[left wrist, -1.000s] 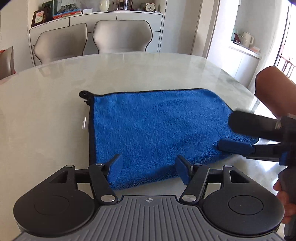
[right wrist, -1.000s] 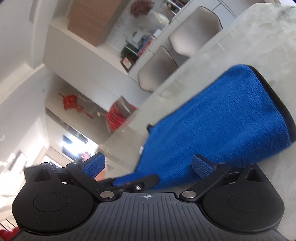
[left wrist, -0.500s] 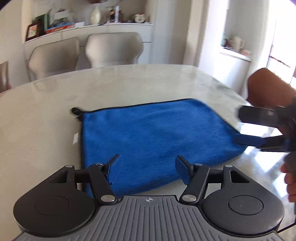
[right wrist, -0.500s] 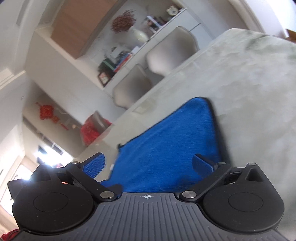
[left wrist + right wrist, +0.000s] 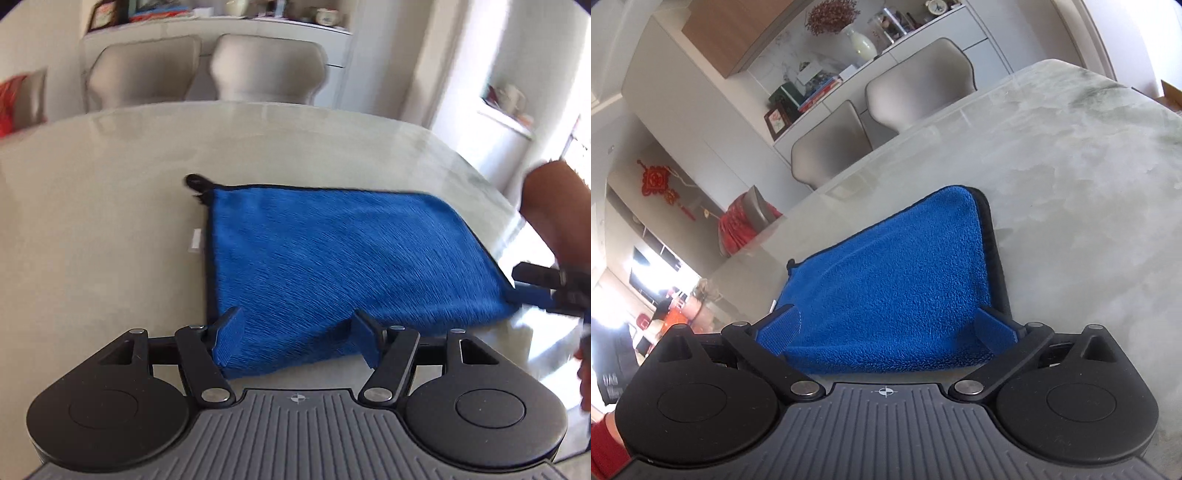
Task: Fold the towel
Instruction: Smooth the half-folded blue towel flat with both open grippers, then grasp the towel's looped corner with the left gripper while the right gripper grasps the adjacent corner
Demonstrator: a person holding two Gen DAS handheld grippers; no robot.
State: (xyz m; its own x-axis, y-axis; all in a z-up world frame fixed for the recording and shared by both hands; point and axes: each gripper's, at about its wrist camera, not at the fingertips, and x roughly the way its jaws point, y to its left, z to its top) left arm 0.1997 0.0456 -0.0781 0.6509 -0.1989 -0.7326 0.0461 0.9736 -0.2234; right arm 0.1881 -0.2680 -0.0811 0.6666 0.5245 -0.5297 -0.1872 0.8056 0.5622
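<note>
The blue towel [image 5: 343,266] lies flat on the pale marble desk [image 5: 110,221], spread out ahead of both tools. The left gripper [image 5: 301,338] is held low and fairly level over the towel's near edge, its jaws spread wide with nothing between them; the near left corner of the cloth sits just under the left-hand blue pad, and the near hem runs across the gap between the pads. The right gripper [image 5: 888,326] comes in from the towel's right end, rolled over to one side so that the room looks tilted in its view, and its jaws are likewise parted and empty, straddling the short end of the towel [image 5: 901,280], whose black-trimmed far edge runs off beyond the right-hand pad. From the left wrist view the right gripper [image 5: 543,290] shows at the towel's near right corner, touching or nearly touching the hem; blur hides which. A small black hanging loop [image 5: 197,182] sticks out at the far left corner, well ahead of the left jaws, and a white label [image 5: 195,240] pokes out along the left hem. Bare desk stretches beyond the far hem and to the left of the left jaws, while the desk's curved rim passes close beyond the right gripper. Two grey chairs [image 5: 207,70] stand behind the desk's far side.
</note>
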